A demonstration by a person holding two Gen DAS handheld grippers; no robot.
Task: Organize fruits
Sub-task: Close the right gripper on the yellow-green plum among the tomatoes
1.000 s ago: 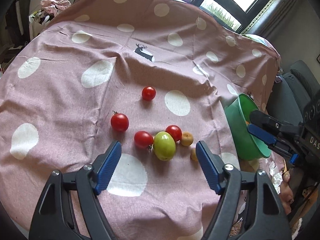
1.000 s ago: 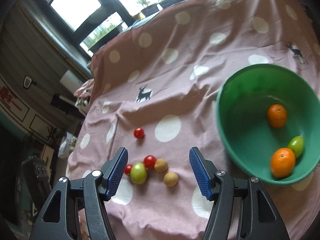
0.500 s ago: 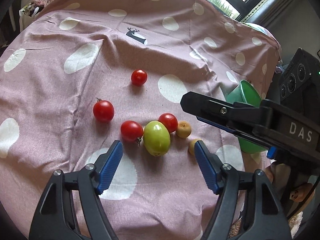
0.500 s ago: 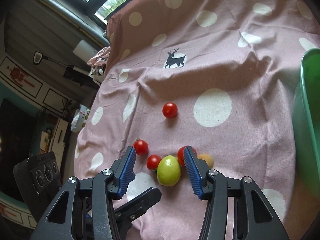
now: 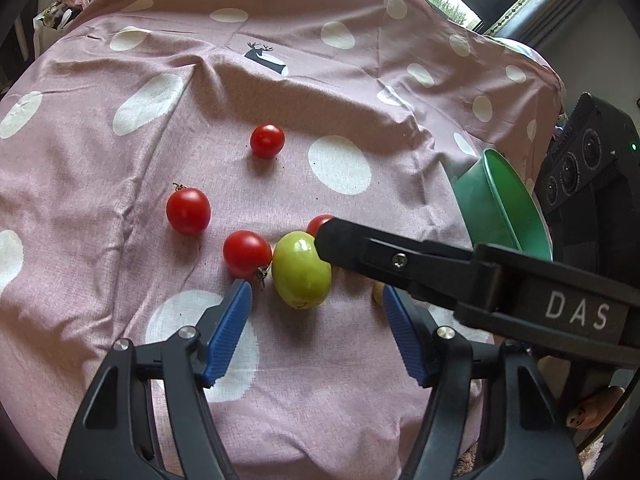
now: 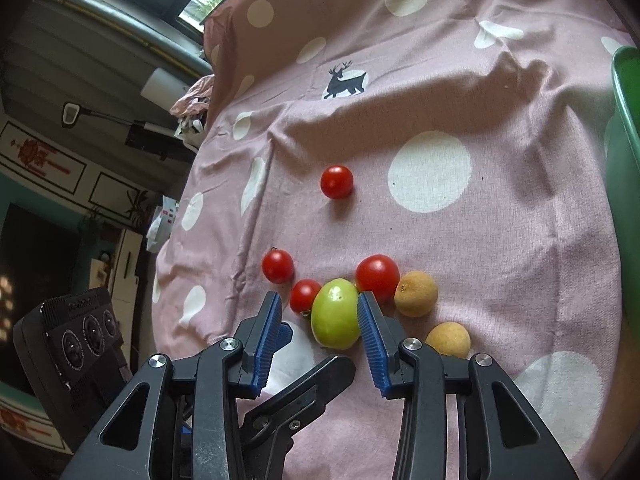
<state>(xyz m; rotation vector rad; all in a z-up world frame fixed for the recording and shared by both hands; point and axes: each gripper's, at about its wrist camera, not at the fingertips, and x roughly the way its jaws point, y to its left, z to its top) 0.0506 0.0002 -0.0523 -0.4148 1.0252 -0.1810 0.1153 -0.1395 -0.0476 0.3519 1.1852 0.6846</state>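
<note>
My right gripper is low over the fruit cluster, jaws closing around the green tomato. Its right pad touches the tomato's side; the left pad is still apart from it, so no clamp yet. My left gripper sits just short of the same tomato, jaws apart and also closing, nothing pressed between them.

In the left view, the right gripper's black finger crosses in from 3 o'clock and its tip meets the tomato at 1 o'clock. One red tomato touches the green one at 9 o'clock. Another red one is just beside it at 1 o'clock. Two tan fruits lie at 3 and 4 o'clock of it.

Further out: stemmed red tomato at 10 o'clock, lone red tomato well apart at 12. All on the pink dotted cloth. Green bowl at 2 o'clock, near the cloth edge; contents hidden.
</note>
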